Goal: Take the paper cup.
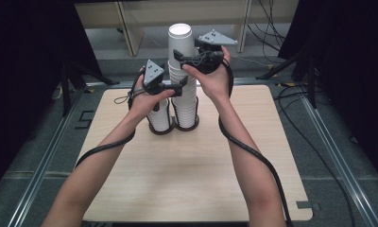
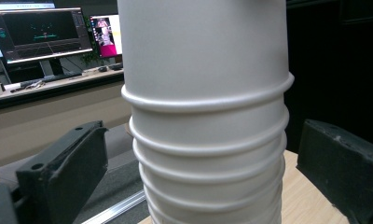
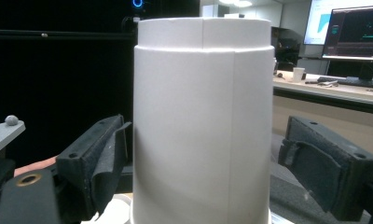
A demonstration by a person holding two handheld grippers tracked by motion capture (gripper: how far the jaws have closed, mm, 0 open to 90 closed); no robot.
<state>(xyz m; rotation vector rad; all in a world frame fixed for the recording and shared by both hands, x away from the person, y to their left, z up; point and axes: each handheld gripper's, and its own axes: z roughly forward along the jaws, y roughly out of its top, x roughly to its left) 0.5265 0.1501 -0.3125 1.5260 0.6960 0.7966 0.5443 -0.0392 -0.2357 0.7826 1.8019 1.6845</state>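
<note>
A tall stack of upside-down white paper cups (image 1: 181,40) stands in a black holder (image 1: 184,127) at the back middle of the wooden table (image 1: 187,175). A shorter cup stack (image 1: 160,118) stands just left of it. My left gripper (image 1: 180,87) reaches in from the left at the tall stack's middle. In the left gripper view the ribbed cup rims (image 2: 208,140) sit between the jaws of the left gripper (image 2: 198,133), with a gap on each side. My right gripper (image 1: 181,60) is higher, around the top cup (image 3: 203,116). The right gripper (image 3: 205,126) is open, its pads (image 3: 103,154) off the cup.
Black cables (image 1: 253,156) trail from both grippers along the forearms to the near edge. Metal rails (image 1: 40,165) run along both sides of the table. A light wooden frame (image 1: 130,23) and loose cables lie on the floor behind. Desks with monitors (image 2: 40,32) stand farther off.
</note>
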